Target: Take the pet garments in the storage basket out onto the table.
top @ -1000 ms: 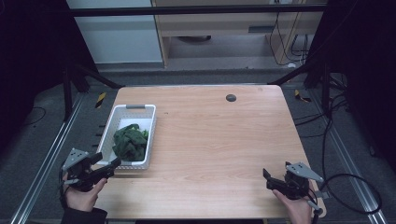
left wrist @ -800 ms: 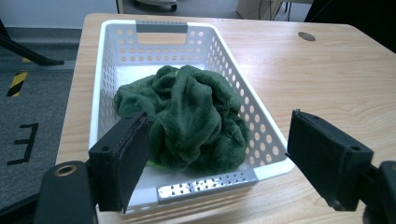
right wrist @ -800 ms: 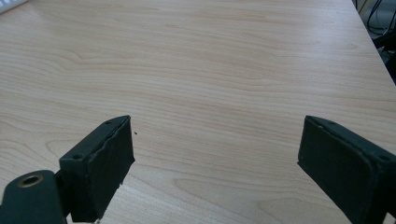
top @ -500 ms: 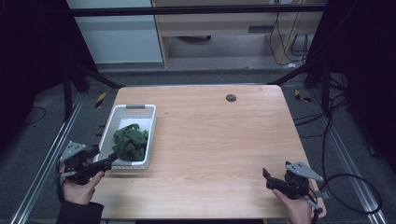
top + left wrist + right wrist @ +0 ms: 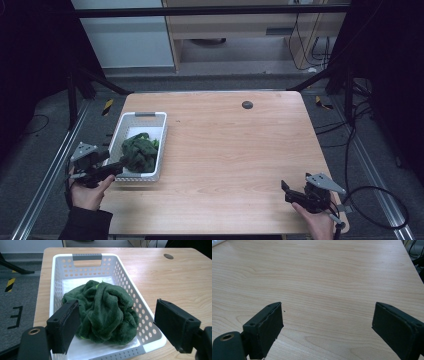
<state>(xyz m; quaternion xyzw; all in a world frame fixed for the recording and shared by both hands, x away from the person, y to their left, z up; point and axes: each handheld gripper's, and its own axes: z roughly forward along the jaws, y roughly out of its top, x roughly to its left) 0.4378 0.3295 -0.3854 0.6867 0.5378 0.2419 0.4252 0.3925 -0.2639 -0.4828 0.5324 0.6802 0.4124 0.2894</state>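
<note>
The crumpled dark green plush cloth [image 5: 102, 311] lies bunched toward the near end of the white perforated plastic basket [image 5: 125, 277], which sits at the left side of the pale wooden table [image 5: 235, 145]. The left gripper [image 5: 116, 323] is at the basket's near end, jaws spread wide, one inside the rim beside the cloth and the other outside the wall (neither seems to pinch the fabric). The right gripper [image 5: 327, 327] hangs over bare wood at the table's near right, well apart, jaws likewise wide and empty. By my reading the grasp is not yet made: closing on the cloth and lifting it out remain.
</note>
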